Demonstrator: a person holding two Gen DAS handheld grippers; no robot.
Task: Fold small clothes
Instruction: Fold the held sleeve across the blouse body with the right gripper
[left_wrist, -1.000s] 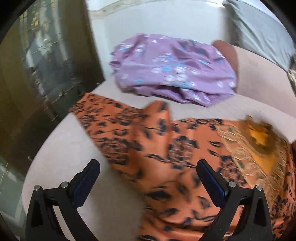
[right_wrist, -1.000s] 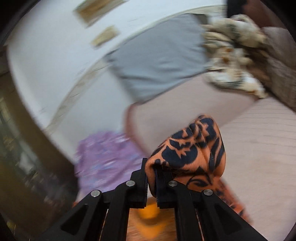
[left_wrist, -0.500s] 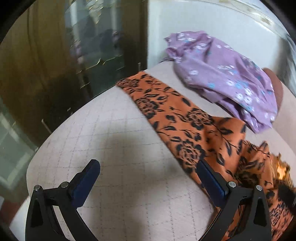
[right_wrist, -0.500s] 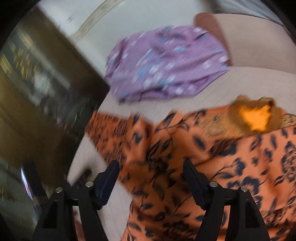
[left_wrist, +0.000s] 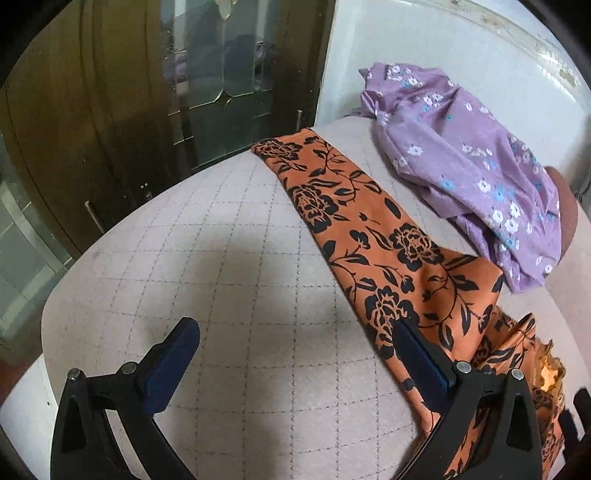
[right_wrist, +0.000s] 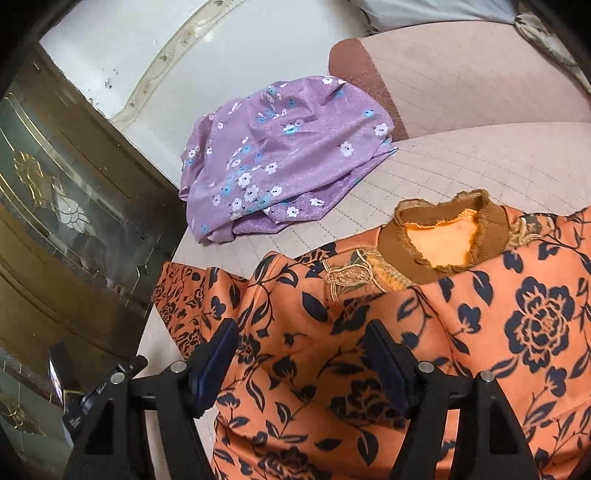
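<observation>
A pale quilted cushion (left_wrist: 229, 295) fills the scene, backed by a white wall and a dark wooden glass-panelled door (left_wrist: 155, 92) on the far side. Spread across the cushion is the orange floral top (right_wrist: 406, 332), front up, brown ribbed collar (right_wrist: 443, 236) away from the camera, one long sleeve (left_wrist: 332, 206) running out flat toward the cushion's far edge, laid out that way, by the look of it, so the sleeve can be folded back over the body. Beyond it, the purple flowered garment (right_wrist: 280, 158) sits bunched against the backrest, near the orange top but apart from it, seemingly waiting its turn. Now the tools: right gripper (right_wrist: 303, 365) hovers over the shoulder area, jaws spread wide, holding nothing; left gripper (left_wrist: 295, 354) is likewise released, one finger (left_wrist: 417, 354) above the sleeve's near edge, the other over bare cushion. Plenty of open quilting to the left of the sleeve for a hand to come in low, though the sleeve cuff lies close to the cushion's edge, so a careless tug could drag it off. Less room on the far side, where the purple heap crowds in
</observation>
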